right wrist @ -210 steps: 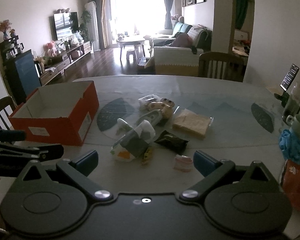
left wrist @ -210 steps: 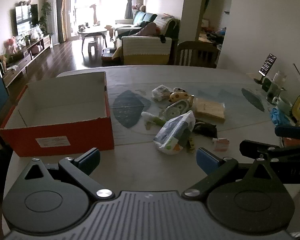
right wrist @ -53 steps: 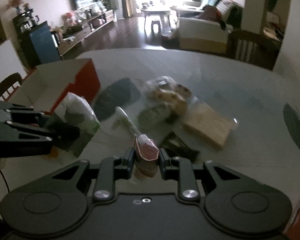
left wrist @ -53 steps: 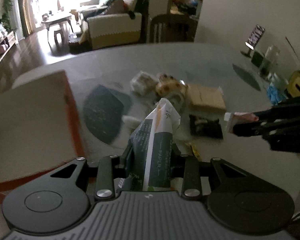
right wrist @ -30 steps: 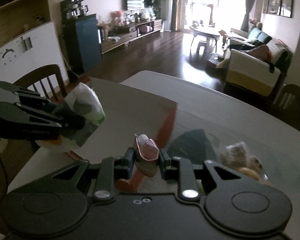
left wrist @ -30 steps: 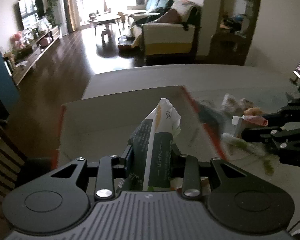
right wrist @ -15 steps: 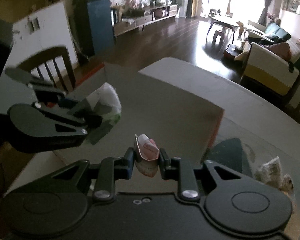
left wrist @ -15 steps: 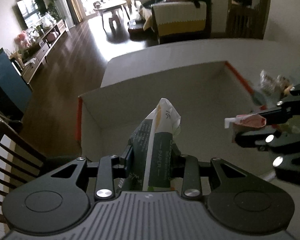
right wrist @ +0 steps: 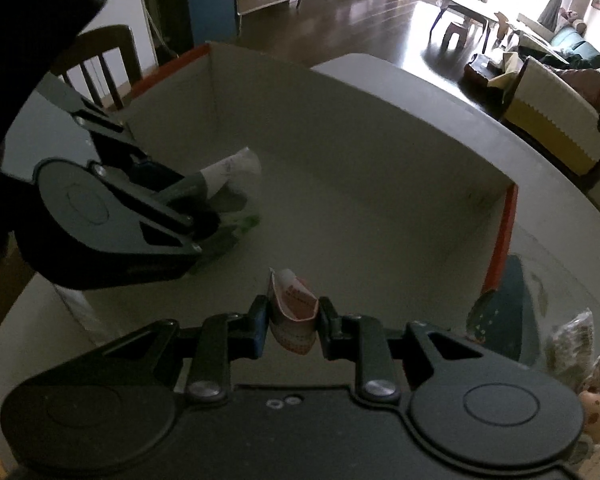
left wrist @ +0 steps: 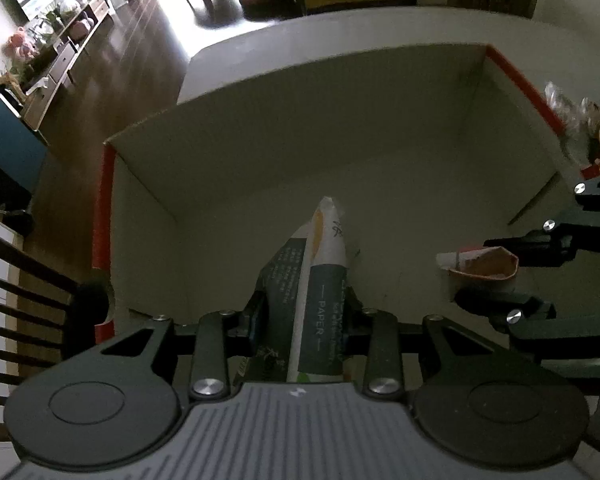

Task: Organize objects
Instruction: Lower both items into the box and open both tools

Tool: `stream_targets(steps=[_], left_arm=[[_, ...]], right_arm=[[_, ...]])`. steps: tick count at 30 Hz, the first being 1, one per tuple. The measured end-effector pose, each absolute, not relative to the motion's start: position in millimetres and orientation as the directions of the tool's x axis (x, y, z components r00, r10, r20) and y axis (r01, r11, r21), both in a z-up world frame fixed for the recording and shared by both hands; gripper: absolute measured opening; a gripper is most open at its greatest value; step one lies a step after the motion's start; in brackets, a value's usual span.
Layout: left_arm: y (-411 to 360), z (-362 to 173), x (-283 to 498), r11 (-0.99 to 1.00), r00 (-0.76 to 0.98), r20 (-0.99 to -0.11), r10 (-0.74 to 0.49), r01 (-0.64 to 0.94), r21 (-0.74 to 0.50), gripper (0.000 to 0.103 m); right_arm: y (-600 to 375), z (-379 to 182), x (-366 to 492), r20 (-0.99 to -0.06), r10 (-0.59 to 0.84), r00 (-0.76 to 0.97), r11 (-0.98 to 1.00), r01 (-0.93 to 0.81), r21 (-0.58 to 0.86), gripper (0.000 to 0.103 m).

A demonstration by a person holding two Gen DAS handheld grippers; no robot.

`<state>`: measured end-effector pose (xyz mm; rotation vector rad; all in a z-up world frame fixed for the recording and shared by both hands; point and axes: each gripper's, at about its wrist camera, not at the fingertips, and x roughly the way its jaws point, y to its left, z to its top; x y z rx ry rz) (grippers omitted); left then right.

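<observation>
An orange cardboard box (left wrist: 105, 208) with a pale, bare inside fills both views, its far wall (right wrist: 340, 120) in the right wrist view. My left gripper (left wrist: 302, 316) is shut on a white and dark green paper pack (left wrist: 316, 280) and hangs low over the box's inside. My right gripper (right wrist: 293, 316) is shut on a small pink and white packet (right wrist: 294, 312), also over the box's inside. In the left wrist view the right gripper (left wrist: 500, 272) and its pink packet (left wrist: 480, 264) show at the right. In the right wrist view the left gripper (right wrist: 204, 216) shows at the left with its paper pack (right wrist: 232, 172).
Clear-wrapped snacks (left wrist: 572, 120) and a yellow spotted toy (right wrist: 596, 396) lie on the grey table (right wrist: 560, 240) right of the box. A dark wooden chair (left wrist: 16, 288) stands at the table's left edge. Beyond lie a dark wood floor, a sofa (right wrist: 556, 120) and a TV cabinet.
Both grippers have carried their loads from the table's middle leftward and down over the box; in the last half second they sank closer to its floor. Both stay shut.
</observation>
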<state>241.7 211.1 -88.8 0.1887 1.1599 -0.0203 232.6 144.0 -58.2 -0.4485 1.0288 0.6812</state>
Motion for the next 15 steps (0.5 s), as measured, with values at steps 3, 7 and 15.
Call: stream_targets(steps=[3,7,15], left_arm=[[211,-93,245,0.983,0.378,-0.923,0.075,0.128,0.132,0.035],[210,-98,246,0.982,0.354,-0.932,0.073,0.136,0.129,0.036],[204,-103,241,0.981,0.335,-0.939,0.074,0.144,0.129,0.044]], right_arm=[[146,-63,232,-0.896,0.288,0.338,0.714,-0.699,-0.034,0.025],[149,-67,233,-0.906,0.266,0.33,0.722,-0.691,-0.039,0.026],[148,-68,238,-0.911,0.248,0.33,0.728,-0.684,-0.049,0.029]])
